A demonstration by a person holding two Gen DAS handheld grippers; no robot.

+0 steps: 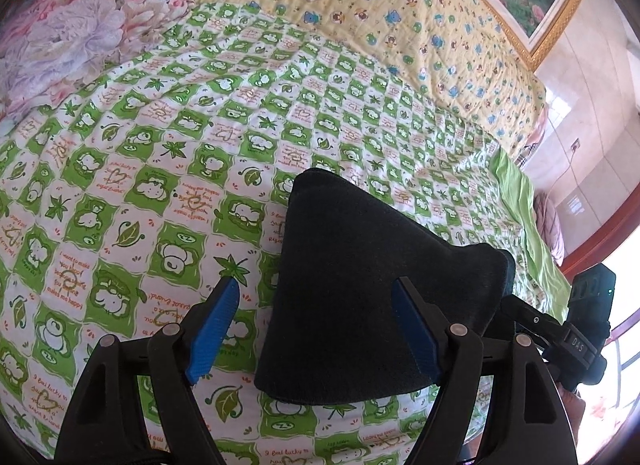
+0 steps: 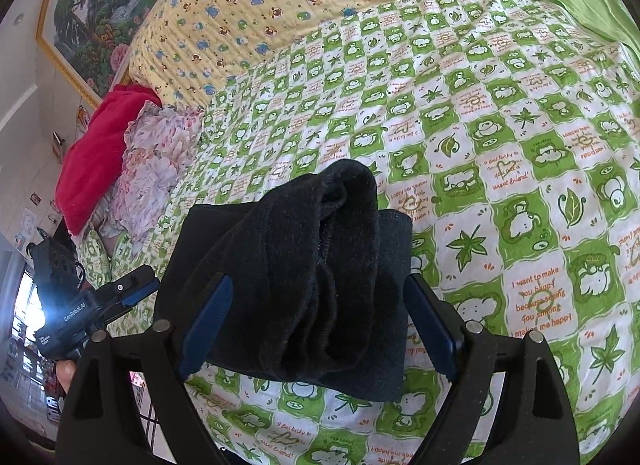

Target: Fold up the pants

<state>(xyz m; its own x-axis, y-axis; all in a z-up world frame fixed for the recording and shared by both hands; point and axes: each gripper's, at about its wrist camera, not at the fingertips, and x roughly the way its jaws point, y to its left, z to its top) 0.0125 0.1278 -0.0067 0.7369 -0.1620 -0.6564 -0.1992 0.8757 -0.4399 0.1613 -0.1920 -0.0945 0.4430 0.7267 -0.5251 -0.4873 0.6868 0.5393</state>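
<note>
Final tidying, I judge: the dark pants [image 2: 320,285] lie folded at 6 o'clock on my green-checked quilt [image 2: 500,145]. Left gripper [image 1: 316,329] and right gripper [image 2: 320,329] both gape, holding nothing. Next: flatten the bunched top. Floral bedding [image 2: 148,169] at 9 o'clock obstructs nothing.

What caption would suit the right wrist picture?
Open right gripper poised over folded dark pants on a green checkered bedspread.
</note>
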